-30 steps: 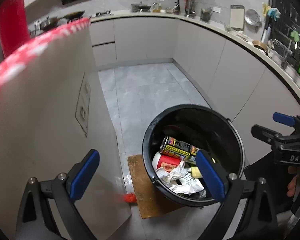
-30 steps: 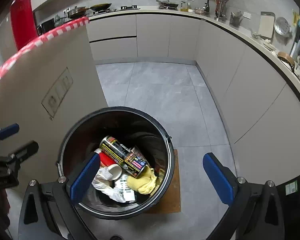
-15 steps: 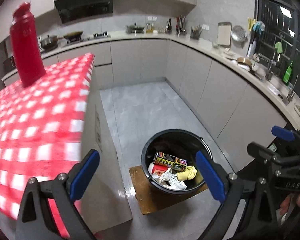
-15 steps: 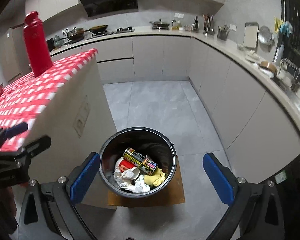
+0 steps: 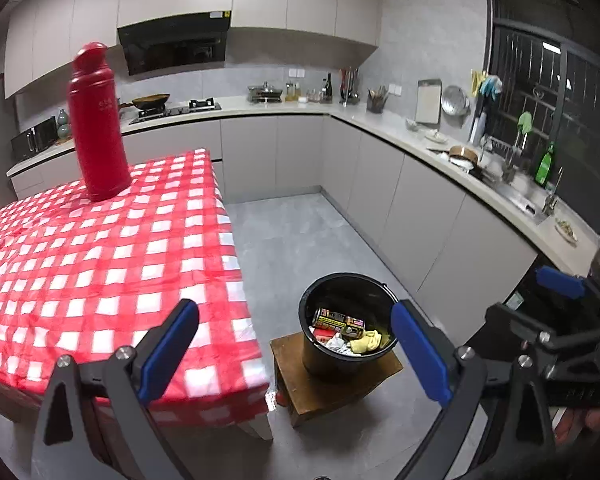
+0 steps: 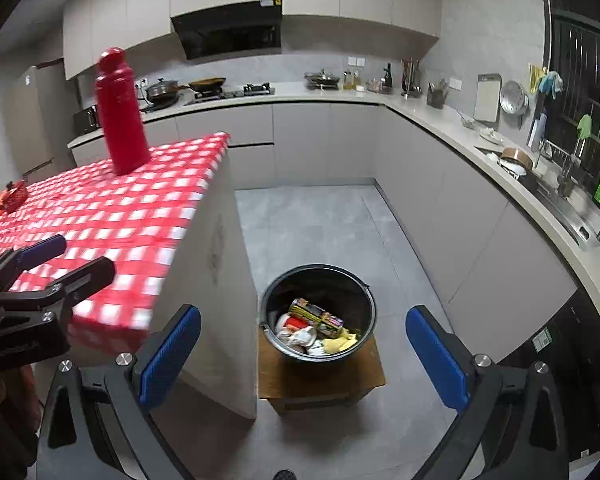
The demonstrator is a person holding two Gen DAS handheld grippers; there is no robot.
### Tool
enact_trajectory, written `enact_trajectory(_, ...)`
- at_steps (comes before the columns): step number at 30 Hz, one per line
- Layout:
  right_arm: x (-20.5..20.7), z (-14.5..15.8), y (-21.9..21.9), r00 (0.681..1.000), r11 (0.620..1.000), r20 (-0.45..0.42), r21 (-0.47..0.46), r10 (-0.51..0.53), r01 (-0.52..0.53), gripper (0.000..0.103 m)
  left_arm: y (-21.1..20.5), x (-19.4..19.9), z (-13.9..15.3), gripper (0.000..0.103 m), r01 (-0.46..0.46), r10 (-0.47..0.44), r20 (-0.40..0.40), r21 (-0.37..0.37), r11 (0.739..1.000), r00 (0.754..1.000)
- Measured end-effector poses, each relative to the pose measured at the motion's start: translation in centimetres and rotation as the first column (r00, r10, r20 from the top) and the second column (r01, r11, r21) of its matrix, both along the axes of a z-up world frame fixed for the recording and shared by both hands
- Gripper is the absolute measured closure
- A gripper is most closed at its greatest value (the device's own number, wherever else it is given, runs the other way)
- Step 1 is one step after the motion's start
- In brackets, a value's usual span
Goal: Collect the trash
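1. While both grippers hang above a grey-tiled kitchen floor, one black bucket [image 5: 342, 322] sits on one low wooden stool [image 5: 332, 386] just beside the end of the kitchen island [image 6: 220, 280], holding the collected trash.
2. Inside the bucket lie one printed can [image 6: 317, 317], one yellow cloth [image 6: 340, 345], a red-and-white cup [image 6: 294, 324] and crumpled white paper [image 5: 337, 345].
3. One tall red flask [image 5: 97, 124] stands upright on the island's red-checked tablecloth [image 5: 100, 264]; one small orange object [image 6: 10, 197], too blurred to identify, lies near the cloth's far left edge.
4. Nothing stands between either gripper and the bucket's open mouth.
5. The left gripper [image 5: 296, 354] has its two blue-padded fingers [image 5: 168, 350] spread wide, holding and touching nothing.
6. The right gripper [image 6: 302, 354] likewise shows two fingers [image 6: 436, 358] wide apart and empty.
7. Cabinets and a cluttered L-shaped counter [image 5: 400, 130] ring the room.
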State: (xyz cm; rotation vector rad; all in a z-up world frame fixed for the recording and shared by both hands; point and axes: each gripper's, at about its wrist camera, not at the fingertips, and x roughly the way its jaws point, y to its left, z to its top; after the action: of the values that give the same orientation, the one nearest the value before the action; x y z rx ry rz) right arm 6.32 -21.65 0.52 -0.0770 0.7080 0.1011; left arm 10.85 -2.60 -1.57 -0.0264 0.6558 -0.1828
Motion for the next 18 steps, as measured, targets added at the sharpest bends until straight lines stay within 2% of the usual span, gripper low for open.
enact_trajectory(6,-3.0,1.2,2.5,0.999,1.0,0.033,-0.014,-0.02,0.02,0.0,1.7,-2.2,1.6,0.005,0.018,-0.018,0.048,0.002,1.0,0.999)
enact_trajectory(18,-5.0,2.9,4.3,0.996,0.998,0.07,-0.013,-0.053,0.054,0.0,4.3,-4.8,1.9,0.005,0.018,-0.019,0.083,0.008,1.0,0.996)
